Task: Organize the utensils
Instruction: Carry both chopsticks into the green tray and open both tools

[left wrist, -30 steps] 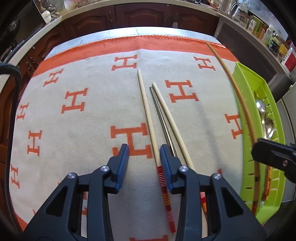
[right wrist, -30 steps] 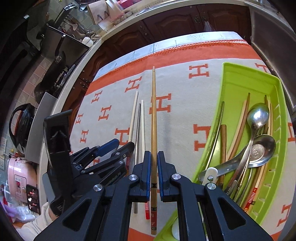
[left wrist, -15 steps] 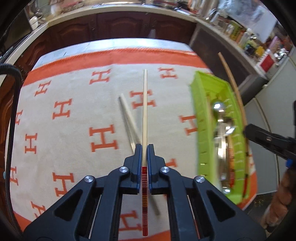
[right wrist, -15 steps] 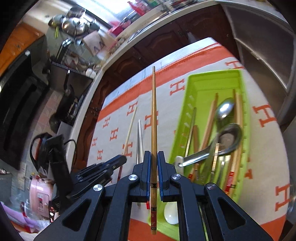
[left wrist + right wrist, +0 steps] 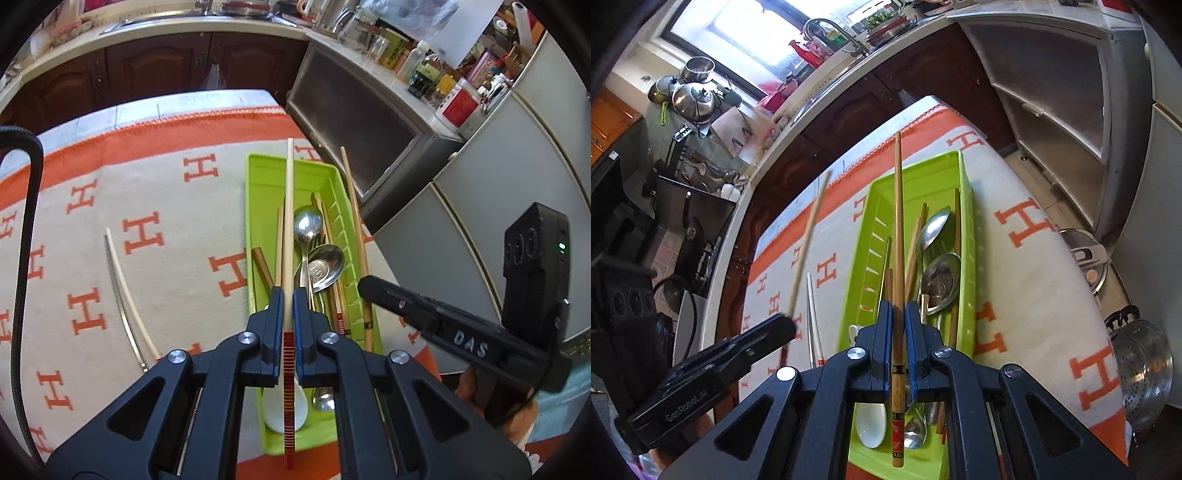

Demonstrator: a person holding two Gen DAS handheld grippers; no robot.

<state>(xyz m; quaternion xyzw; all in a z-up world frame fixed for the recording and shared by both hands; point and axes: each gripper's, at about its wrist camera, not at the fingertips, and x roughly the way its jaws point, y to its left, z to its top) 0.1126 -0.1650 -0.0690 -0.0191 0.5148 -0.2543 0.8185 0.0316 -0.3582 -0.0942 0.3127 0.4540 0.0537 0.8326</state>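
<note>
My left gripper (image 5: 289, 295) is shut on a pale wooden chopstick (image 5: 288, 229) with a red-striped end and holds it above the green tray (image 5: 255, 206). My right gripper (image 5: 898, 310) is shut on a darker brown chopstick (image 5: 897, 221), also above the tray (image 5: 864, 243); that chopstick shows in the left wrist view (image 5: 352, 206) over the tray's right rim. The tray holds metal spoons (image 5: 308, 225), a white spoon (image 5: 275, 406) and several chopsticks. A pale chopstick (image 5: 122, 273) and a metal chopstick (image 5: 120, 295) lie on the blanket left of the tray.
The table is covered by a cream and orange blanket (image 5: 155, 206) with H marks. A grey cabinet (image 5: 354, 122) and fridge doors (image 5: 480, 206) stand right of the table. A metal colander (image 5: 1145, 365) and a cooker (image 5: 1086, 258) sit on the floor. Dark kitchen cabinets (image 5: 155, 66) lie beyond the far edge.
My left gripper closed on the pale chopstick, lifted it off the blanket and carried it right over the tray. My right gripper moved its brown chopstick right, over the tray.
</note>
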